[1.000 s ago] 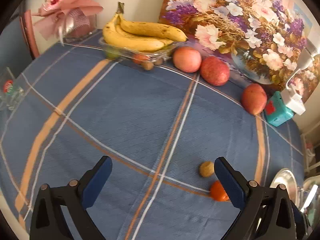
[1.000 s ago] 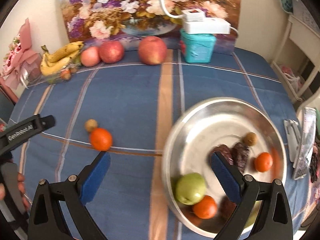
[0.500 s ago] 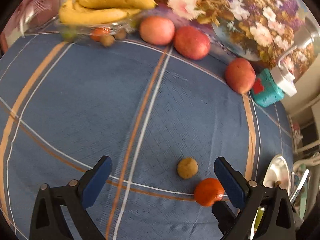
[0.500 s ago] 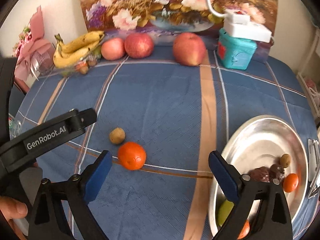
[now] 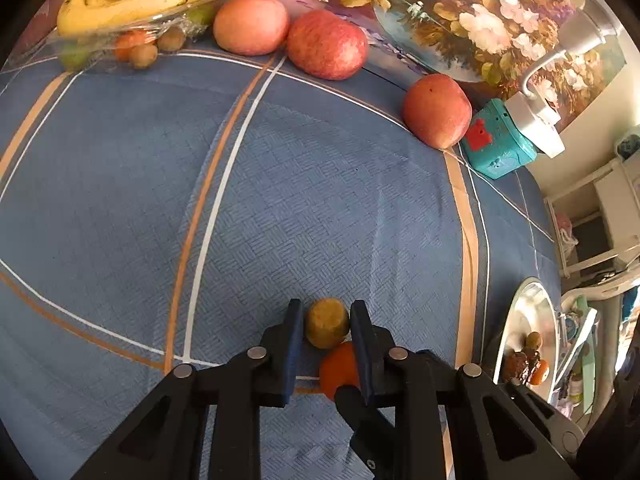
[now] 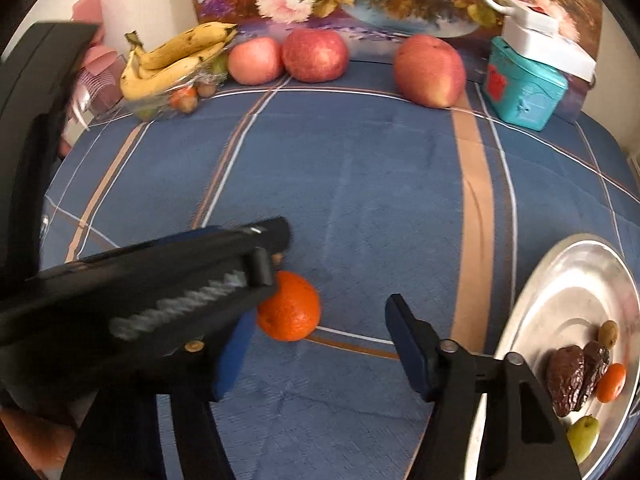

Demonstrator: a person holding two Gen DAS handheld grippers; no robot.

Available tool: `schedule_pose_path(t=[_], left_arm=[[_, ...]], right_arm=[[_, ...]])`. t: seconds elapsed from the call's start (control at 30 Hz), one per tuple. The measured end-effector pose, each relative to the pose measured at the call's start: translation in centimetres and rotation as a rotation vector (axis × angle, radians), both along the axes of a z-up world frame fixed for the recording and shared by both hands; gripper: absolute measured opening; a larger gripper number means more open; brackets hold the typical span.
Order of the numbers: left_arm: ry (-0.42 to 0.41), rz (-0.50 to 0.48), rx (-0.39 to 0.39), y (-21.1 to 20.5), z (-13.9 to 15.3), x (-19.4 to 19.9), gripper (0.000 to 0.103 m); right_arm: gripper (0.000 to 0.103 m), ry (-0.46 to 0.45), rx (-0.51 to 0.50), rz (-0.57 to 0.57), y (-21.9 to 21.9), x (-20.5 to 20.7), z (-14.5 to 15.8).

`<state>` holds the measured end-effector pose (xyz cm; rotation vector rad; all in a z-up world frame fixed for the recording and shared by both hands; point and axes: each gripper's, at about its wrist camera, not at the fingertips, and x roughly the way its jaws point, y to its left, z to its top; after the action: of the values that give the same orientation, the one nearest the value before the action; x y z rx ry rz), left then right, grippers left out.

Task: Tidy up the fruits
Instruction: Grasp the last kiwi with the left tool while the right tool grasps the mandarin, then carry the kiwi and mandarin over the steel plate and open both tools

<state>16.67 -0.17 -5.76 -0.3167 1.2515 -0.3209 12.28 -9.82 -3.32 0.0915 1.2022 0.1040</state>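
Note:
A small brown round fruit (image 5: 327, 330) lies on the blue cloth, and my left gripper (image 5: 326, 312) is shut on it, a blue pad pressing each side. Just behind it sits an orange (image 6: 290, 312), also visible under the left fingers (image 5: 340, 364). My right gripper (image 6: 320, 318) straddles the orange and its jaws are closing. The right pad (image 6: 404, 336) is still apart from the orange. The black body of the left gripper (image 6: 160, 292) crosses the right wrist view and hides the brown fruit there.
A silver plate (image 6: 568, 276) at the right holds dates, a small orange and a green fruit. Three red apples (image 5: 326, 50), bananas (image 5: 132, 4) on a clear tray and a teal box (image 5: 500, 148) line the far edge before a flower painting.
Both grippers have come down and closed in on the two loose fruits. The left jaws went from wide open to shut on the brown fruit. The right jaws have narrowed around the orange.

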Motion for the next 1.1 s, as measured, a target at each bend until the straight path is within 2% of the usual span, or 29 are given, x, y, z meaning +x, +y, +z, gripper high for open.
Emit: schedule_pose_path(t=[0.13, 0.3, 0.4, 0.5, 0.57, 0.67, 1.1], left_arm=[[0.001, 0.029, -0.014, 0.7, 0.1, -0.3, 0.025], [0.000, 0.098, 0.005, 2.3, 0.6, -0.4, 0.025], [-0.004, 0.144, 0.047, 3.3, 1.0, -0.7, 0.025], [-0.003, 0.169, 0.051, 4.1, 1.4, -1.0, 0.025], [-0.008, 0.175, 0.056, 4.2, 1.7, -1.3, 0.025], [-0.022, 0.174, 0.066, 4.0, 2.4, -1.8, 0.025], [-0.082, 0.137, 0.114, 1.9, 5.3, -4.8, 0.025]], right_arm=[[0.051, 0.002, 0.028, 0.020, 0.6, 0.1, -0.1], [0.033, -0.003, 0.070, 0.044, 1.1, 0.0, 0.0], [0.033, -0.007, 0.066, 0.051, 1.3, 0.0, 0.1], [0.033, -0.005, 0.075, 0.029, 0.8, -0.1, 0.2], [0.033, -0.012, 0.031, 0.006, 0.2, -0.3, 0.5], [0.033, -0.019, -0.004, -0.039, -1.1, -0.6, 0.9], [0.032, -0.073, -0.023, -0.181, -5.7, -3.8, 4.4]])
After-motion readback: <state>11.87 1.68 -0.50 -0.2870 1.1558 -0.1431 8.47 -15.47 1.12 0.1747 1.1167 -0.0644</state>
